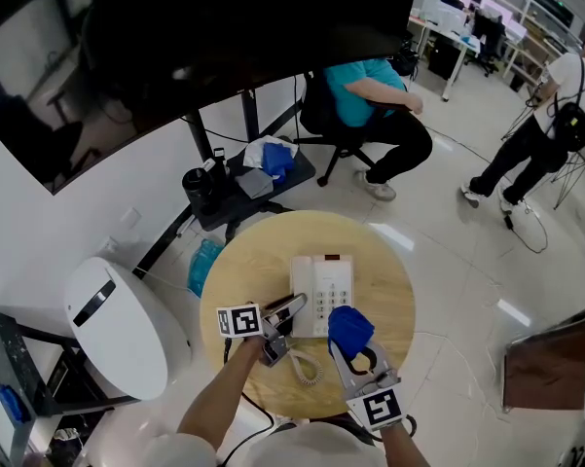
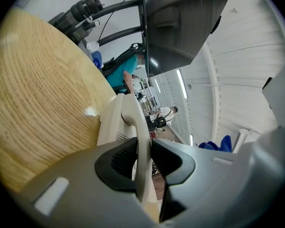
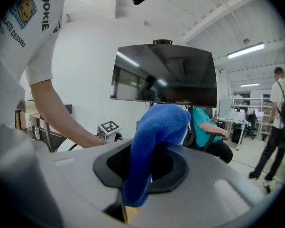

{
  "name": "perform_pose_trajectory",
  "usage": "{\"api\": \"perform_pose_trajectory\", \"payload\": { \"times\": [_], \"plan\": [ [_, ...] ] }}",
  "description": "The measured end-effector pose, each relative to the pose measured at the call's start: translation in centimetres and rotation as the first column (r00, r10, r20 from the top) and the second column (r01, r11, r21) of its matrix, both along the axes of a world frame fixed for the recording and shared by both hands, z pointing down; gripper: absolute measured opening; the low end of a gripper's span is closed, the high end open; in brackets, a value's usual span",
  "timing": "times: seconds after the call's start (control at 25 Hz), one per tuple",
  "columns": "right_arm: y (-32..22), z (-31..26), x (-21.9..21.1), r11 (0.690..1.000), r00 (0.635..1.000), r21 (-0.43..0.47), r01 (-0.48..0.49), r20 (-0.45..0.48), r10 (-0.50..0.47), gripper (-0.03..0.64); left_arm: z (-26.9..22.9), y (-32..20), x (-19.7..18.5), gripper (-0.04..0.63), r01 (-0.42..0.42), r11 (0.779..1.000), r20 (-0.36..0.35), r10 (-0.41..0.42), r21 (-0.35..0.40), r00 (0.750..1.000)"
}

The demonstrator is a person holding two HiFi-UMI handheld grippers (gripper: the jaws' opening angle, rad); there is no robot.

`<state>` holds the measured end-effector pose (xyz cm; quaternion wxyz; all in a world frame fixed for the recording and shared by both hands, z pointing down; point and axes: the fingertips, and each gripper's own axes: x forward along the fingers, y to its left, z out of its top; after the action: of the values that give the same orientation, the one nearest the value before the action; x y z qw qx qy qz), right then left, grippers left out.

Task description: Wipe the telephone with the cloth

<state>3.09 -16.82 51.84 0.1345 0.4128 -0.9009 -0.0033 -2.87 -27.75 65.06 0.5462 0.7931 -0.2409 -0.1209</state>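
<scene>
The one telephone (image 1: 322, 288) sits near the middle of the round wooden table (image 1: 258, 251) with its keypad (image 1: 331, 300) facing up. Its single handset (image 2: 136, 127) is at the base's near left corner, clamped edgewise in your left tool (image 2: 143, 161). Only the left gripper view shows both dark pads pressed against the pale handset's sides. Only the head view shows the keypad and the one coiled cord (image 1: 308, 368), which lies on the table nearer to you. The one blue cloth (image 3: 156, 132) is pinched in your right tool (image 3: 142, 177), just right of the telephone's near edge. The right gripper view shows the cloth bunched upward between the jaws, and beyond it the marker cube (image 3: 109, 127) of your left tool. So there are two tools, each gripping one thing. Far off, past the table, are two people: a seated person (image 1: 370, 90) in a teal top and a standing person (image 1: 550, 125) at the far right.
</scene>
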Motion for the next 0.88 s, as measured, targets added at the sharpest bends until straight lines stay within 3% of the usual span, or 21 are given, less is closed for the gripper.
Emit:
{"api": "perform_pose_trajectory", "payload": {
  "times": [0.24,0.4,0.64,0.88],
  "plan": [
    [0.2,0.1,-0.3,1.000,1.000,-0.003,0.012,0.004,-0.012,0.061,0.3,0.0,-0.1,0.107,0.020,1.000,0.090,-0.021,0.007,0.996],
    [0.3,0.1,-0.3,1.000,1.000,-0.004,0.015,0.014,-0.015,0.061,0.1,-0.5,-1.1,0.173,0.059,0.998,0.130,-0.062,0.025,0.990],
    [0.4,0.0,-0.5,1.000,1.000,-0.007,0.018,0.023,-0.018,0.061,-0.1,-0.6,-2.4,0.173,0.093,0.995,0.183,-0.099,0.042,0.978],
    [0.7,-0.8,-1.0,1.000,0.999,-0.002,0.002,0.054,-0.002,0.061,-4.0,0.6,-3.7,0.100,0.134,0.973,0.215,-0.174,0.185,0.961]
  ]
}}
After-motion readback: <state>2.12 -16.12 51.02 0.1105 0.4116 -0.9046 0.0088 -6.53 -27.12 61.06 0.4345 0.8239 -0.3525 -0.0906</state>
